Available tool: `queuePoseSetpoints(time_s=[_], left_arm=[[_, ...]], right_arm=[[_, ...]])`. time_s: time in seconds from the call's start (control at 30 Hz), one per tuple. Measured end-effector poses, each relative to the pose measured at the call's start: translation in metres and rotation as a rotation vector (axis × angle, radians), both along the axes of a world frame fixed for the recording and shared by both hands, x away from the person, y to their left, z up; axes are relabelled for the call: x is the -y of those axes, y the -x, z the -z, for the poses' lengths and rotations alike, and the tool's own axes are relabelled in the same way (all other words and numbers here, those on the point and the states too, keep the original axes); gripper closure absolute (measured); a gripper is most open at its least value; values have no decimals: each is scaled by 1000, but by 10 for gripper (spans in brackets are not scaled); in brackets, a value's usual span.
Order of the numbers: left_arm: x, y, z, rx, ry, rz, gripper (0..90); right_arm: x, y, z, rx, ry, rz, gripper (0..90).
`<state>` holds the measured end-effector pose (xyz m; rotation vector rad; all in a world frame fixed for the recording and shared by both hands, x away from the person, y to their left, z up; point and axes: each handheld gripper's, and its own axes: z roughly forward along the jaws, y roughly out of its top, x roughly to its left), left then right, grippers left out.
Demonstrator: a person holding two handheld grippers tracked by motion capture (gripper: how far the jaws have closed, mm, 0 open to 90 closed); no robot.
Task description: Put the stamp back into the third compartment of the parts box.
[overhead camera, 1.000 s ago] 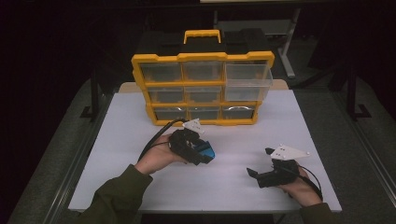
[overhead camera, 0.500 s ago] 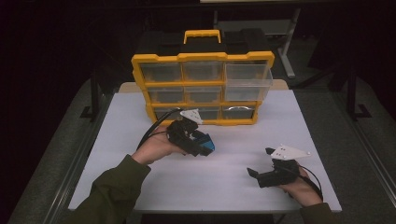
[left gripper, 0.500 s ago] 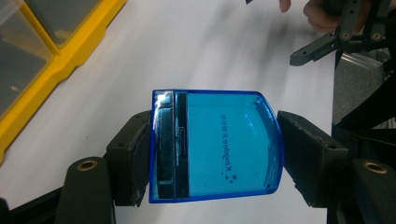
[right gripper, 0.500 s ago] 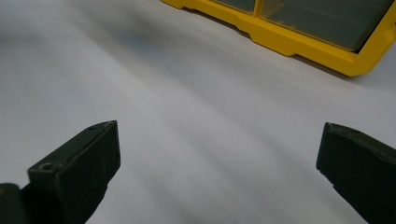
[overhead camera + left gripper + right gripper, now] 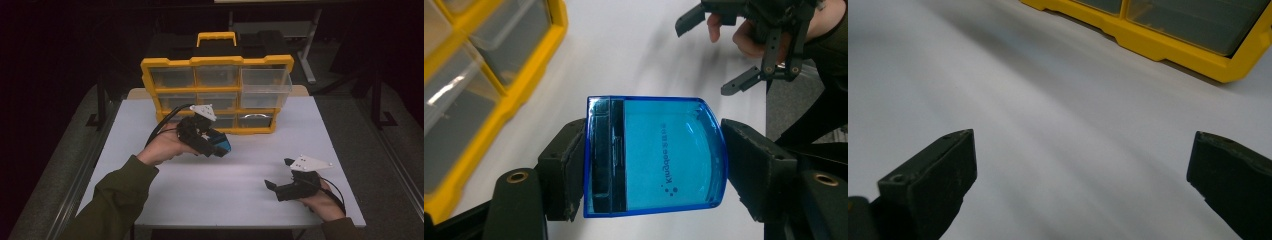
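My left gripper (image 5: 654, 162) is shut on a small blue see-through plastic case (image 5: 664, 155), one jaw on each short side. From above, that gripper (image 5: 218, 144) hangs over the white table (image 5: 210, 195) in front of the yellow drawer organizer (image 5: 216, 62), with the blue case (image 5: 224, 146) at its tip. My right gripper (image 5: 279, 175) rests low near the table's front right with its jaws wide apart and nothing between them. In its own view the right gripper (image 5: 1083, 165) faces bare tabletop. It also appears as the far gripper (image 5: 704, 55) in the left gripper view.
The organizer has clear drawers in yellow framing and a black top with a yellow handle (image 5: 216, 37). Its top right drawer (image 5: 265, 82) is pulled out. The organizer's base (image 5: 1158, 45) lies ahead of my right gripper. Dark floor and table legs surround the table.
My left hand has risen off the table with the blue case and moved a little toward the organizer. The right hand has stayed put.
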<state>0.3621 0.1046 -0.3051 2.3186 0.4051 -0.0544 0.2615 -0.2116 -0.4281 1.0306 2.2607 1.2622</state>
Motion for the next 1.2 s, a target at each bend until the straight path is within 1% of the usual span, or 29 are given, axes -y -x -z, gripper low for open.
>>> queuePoseSetpoints(time_s=[0.1,0.2,0.27,0.4,0.53,0.67,0.73,0.87,1.03,1.2], left_arm=[[0,-4,-9,10,1,16,312],[1,-6,-16,2,7,20,312],[1,-7,-20,1,12,31,312],[3,-8,-28,3,9,42,313],[4,-10,-38,19,2,52,313],[5,-12,-48,21,7,60,313],[5,-14,-53,15,9,69,313],[6,-18,-63,21,9,64,313],[9,-20,-74,29,12,77,312],[13,-27,-85,39,1,90,313]], right_arm=[[0,0,0,3,0,1,0],[1,0,0,3,-2,4,0],[1,0,0,8,0,1,0],[0,0,0,8,1,-2,0],[0,0,0,9,0,-5,0],[0,0,0,11,2,-8,0],[0,0,-1,13,1,-8,0],[0,0,-1,10,1,-7,0],[0,0,0,9,-4,-9,0],[0,0,-1,10,-5,-9,0]])
